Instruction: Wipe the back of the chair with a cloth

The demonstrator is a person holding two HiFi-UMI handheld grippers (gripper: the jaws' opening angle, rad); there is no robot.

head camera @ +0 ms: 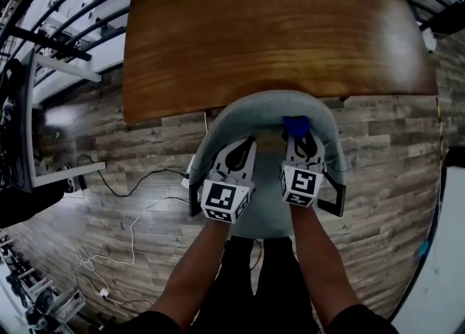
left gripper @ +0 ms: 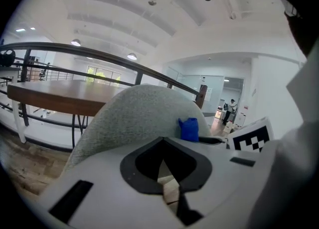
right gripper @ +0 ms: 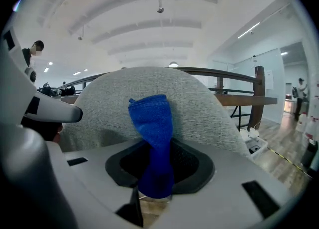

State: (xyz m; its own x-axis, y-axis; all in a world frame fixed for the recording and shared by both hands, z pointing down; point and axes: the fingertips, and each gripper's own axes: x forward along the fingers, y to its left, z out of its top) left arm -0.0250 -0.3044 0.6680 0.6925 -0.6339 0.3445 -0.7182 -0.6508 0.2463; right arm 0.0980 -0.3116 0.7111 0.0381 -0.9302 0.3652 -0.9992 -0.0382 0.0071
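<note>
The grey fabric chair back [head camera: 270, 102] curves just ahead of both grippers, and it fills the middle of the left gripper view [left gripper: 132, 118] and the right gripper view [right gripper: 204, 106]. My right gripper [head camera: 298, 136] is shut on a blue cloth [head camera: 294, 125]. The cloth [right gripper: 152, 123] stands up out of the right gripper [right gripper: 155, 175] close against the inner face of the chair back. My left gripper [head camera: 238, 152] is shut with nothing in it and hovers over the seat beside the right one. From the left gripper [left gripper: 167, 175] the blue cloth [left gripper: 189, 129] shows at the right.
A brown wooden table [head camera: 276, 27] stands right behind the chair. Cables [head camera: 134, 213] trail over the plank floor on the left. A dark railing [head camera: 65, 6] runs along the far left. A white wall or panel edge [head camera: 454, 253] is at the right.
</note>
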